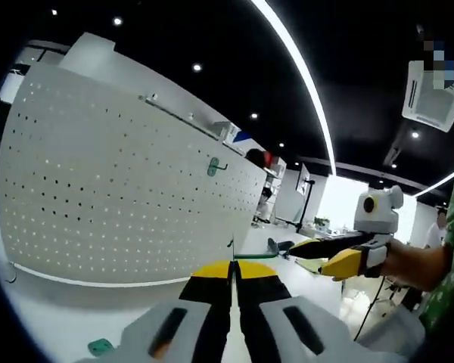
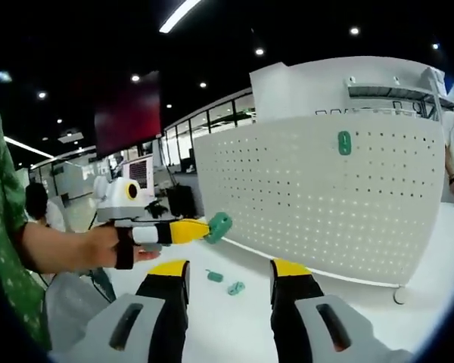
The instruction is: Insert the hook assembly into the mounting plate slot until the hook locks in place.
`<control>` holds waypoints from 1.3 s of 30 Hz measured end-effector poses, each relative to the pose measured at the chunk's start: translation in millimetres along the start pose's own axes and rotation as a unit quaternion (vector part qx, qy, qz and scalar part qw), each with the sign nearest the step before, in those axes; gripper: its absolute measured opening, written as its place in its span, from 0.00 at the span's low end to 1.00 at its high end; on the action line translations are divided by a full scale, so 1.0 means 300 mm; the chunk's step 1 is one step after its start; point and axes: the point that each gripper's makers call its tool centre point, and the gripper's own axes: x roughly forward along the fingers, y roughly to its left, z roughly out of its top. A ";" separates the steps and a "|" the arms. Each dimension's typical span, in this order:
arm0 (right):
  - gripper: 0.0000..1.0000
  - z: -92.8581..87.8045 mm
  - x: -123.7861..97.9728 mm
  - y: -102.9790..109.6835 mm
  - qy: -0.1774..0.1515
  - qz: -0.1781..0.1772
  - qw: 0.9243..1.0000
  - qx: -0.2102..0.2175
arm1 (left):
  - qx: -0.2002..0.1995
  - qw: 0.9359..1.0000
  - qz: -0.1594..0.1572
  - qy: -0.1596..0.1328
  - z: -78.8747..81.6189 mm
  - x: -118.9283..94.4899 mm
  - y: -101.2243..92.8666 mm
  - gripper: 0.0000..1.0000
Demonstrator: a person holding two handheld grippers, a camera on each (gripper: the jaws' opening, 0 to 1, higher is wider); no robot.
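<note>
Pegboard (image 2: 325, 204) stands upright on the white desk (image 2: 234, 325), and one green hook (image 2: 344, 142) is already seated up near its top edge, at about one o'clock in the right gripper view; the left gripper view catches that same mounted piece (image 1: 214, 166) side-on. Now the action: the left gripper (image 2: 212, 227) comes in from nine o'clock in the right gripper view, its jaws closed on a green hook assembly (image 2: 219, 226), holding it out ahead and short of the board, apparently so the piece can be lined up before it goes in. From its own camera the left jaws (image 1: 232, 276) sit pressed together with only a thin green edge (image 1: 231, 249) peeking up between them. The right gripper (image 2: 228, 283) hangs with jaws spread wide and nothing between them, probably kept free to steady things. It appears again at three o'clock in the left gripper view (image 1: 310, 253), carried in a person's hand. Two spare green parts (image 2: 225, 282) lie on the desk just ahead of the open jaws, apart from the board. Insertion is not yet made.
</note>
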 end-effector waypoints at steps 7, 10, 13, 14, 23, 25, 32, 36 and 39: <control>0.40 0.039 -0.012 0.030 -0.009 -0.001 1.000 0.002 | 0.021 0.999 -0.022 -0.021 0.028 -0.008 -0.043 0.01; 0.38 0.055 -0.016 0.038 -0.016 -0.001 1.000 0.007 | 0.027 0.999 -0.031 -0.031 0.045 -0.012 -0.068 0.01; 0.36 0.076 -0.019 0.052 -0.025 0.002 1.000 0.013 | 0.032 0.998 -0.037 -0.039 0.059 -0.012 -0.088 0.01; 0.36 0.080 -0.019 0.055 -0.026 0.002 1.000 0.014 | 0.033 0.998 -0.038 -0.041 0.063 -0.011 -0.093 0.01; 0.33 0.111 -0.017 0.066 -0.036 -0.003 0.999 0.018 | 0.031 0.997 -0.048 -0.054 0.080 -0.002 -0.141 0.01; 0.32 0.115 -0.017 0.068 -0.038 -0.004 0.999 0.021 | 0.031 0.997 -0.049 -0.057 0.082 0.000 -0.151 0.01; 0.27 0.147 -0.017 0.067 -0.053 -0.010 0.997 0.049 | 0.036 0.996 -0.051 -0.067 0.098 0.015 -0.190 0.01; 0.23 0.159 -0.015 0.064 -0.058 -0.015 0.997 0.049 | 0.041 0.995 -0.051 -0.072 0.105 0.022 -0.203 0.02; 0.20 0.163 -0.014 0.054 -0.061 -0.021 0.997 0.053 | 0.044 0.995 -0.047 -0.074 0.108 0.023 -0.207 0.02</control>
